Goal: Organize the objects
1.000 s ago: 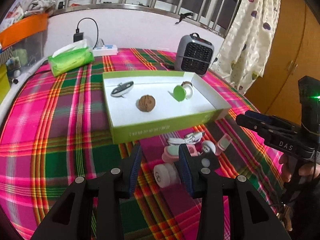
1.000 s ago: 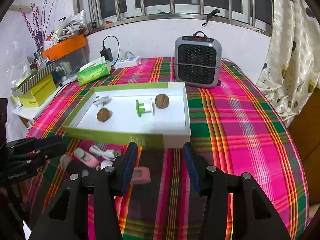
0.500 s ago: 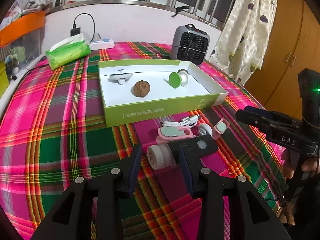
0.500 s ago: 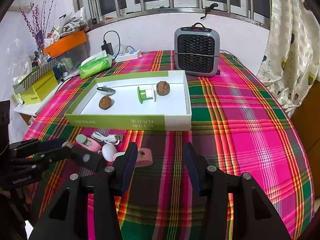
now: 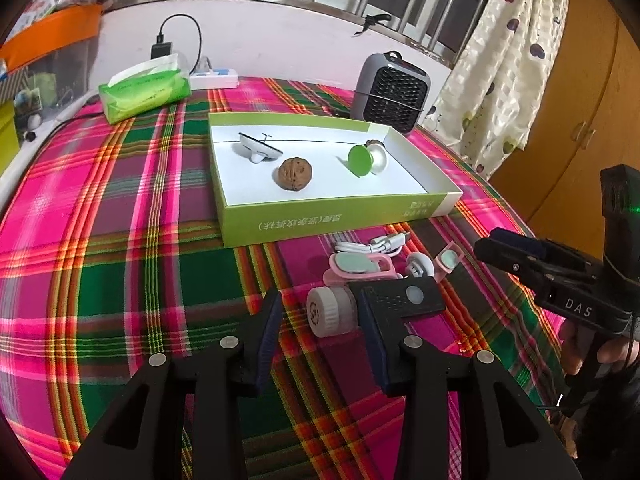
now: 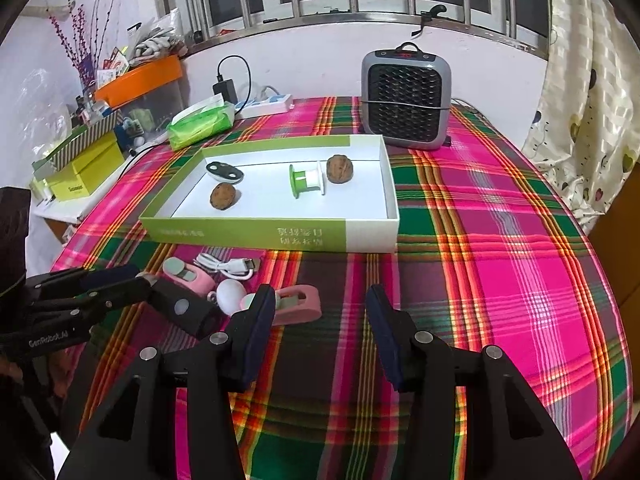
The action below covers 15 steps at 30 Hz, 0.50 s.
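Between the fingers of my left claw (image 5: 320,316) sits a white cylinder (image 5: 331,311), lying on its side on the plaid tabletop (image 5: 120,264); the jaws are opening, and the left pad stands clear of it, while I cannot tell whether the right pad still brushes it. Just right of that claw a black block with a pale button (image 5: 404,297) lies partly behind my right finger, so its near end is hidden. Just beyond the claw are a pink clip (image 5: 360,266), a coiled white cable (image 5: 374,245) and a small white round piece (image 5: 420,266), crowded together and hard to tell apart.

Farther ahead stands the green-walled box (image 5: 320,224), holding a walnut (image 5: 295,174), a green-and-white spool (image 5: 366,159) and a white and black oval gadget (image 5: 258,148). From the right view a second walnut (image 6: 340,169) shows behind the spool.

My right claw (image 6: 320,316) is spread with nothing between its fingers, hanging over bare cloth; a pink holder (image 6: 298,303) lies just left of it, half covered by the left finger. Beyond the box are a grey heater (image 6: 406,114) and a green tissue pack (image 6: 202,125).
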{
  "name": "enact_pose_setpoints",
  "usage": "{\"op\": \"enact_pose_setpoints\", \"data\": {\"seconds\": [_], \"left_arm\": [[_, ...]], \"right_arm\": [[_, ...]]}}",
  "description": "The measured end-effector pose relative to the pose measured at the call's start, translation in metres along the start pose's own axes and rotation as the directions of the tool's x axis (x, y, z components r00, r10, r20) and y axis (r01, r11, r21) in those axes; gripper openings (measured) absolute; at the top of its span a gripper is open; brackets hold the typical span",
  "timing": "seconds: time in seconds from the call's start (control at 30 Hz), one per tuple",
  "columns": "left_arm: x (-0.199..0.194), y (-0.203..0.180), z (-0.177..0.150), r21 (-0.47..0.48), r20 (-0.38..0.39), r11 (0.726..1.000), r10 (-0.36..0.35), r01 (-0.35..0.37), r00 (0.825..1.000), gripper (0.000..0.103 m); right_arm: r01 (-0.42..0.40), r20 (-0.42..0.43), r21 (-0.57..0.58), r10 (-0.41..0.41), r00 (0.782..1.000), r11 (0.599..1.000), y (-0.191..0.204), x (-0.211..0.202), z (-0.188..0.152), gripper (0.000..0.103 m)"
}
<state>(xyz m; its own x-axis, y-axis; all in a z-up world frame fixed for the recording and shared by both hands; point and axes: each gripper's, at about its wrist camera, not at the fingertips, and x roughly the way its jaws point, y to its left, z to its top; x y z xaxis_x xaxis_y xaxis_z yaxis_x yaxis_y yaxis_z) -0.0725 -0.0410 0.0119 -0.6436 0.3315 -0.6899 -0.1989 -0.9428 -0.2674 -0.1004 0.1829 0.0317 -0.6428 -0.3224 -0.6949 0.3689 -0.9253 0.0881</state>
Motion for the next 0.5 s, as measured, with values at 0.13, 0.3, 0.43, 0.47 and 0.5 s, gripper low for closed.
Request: {"op": "enact_pose_setpoints", "data": {"seconds": [0.13, 0.3, 0.43, 0.47, 0.5], "left_arm": [[-0.001, 0.003, 0.0, -0.001, -0.001, 1.0, 0.027, -0.027, 1.0, 0.038], [0.003, 0.008, -0.002, -0.014, -0.029, 0.998, 0.055, -0.055, 0.998, 0.038], [0.005, 0.005, 0.0, -0.003, -0.031, 0.998, 0.061, -0.061, 0.998, 0.038], [0.006, 0.005, 0.001, 0.0, -0.032, 0.998, 0.064, -0.064, 0.997, 0.038], [0.007, 0.005, 0.002, 0.002, -0.033, 0.998, 0.063, -0.063, 0.997, 0.038]], "right_arm": [[-0.005, -0.004, -0.005, 0.005, 1.0, 1.0, 0.002, 0.001, -0.001, 0.049], [-0.019, -0.006, -0.019, 0.019, 1.0, 1.0, 0.007, 0.001, -0.003, 0.049], [-0.026, -0.011, -0.031, 0.026, 1.0, 0.999, 0.01, 0.001, -0.004, 0.049], [-0.028, -0.011, -0.033, 0.027, 1.0, 0.999, 0.011, 0.001, -0.004, 0.049], [-0.029, -0.012, -0.036, 0.029, 1.0, 0.999, 0.012, 0.001, -0.004, 0.049]]}}
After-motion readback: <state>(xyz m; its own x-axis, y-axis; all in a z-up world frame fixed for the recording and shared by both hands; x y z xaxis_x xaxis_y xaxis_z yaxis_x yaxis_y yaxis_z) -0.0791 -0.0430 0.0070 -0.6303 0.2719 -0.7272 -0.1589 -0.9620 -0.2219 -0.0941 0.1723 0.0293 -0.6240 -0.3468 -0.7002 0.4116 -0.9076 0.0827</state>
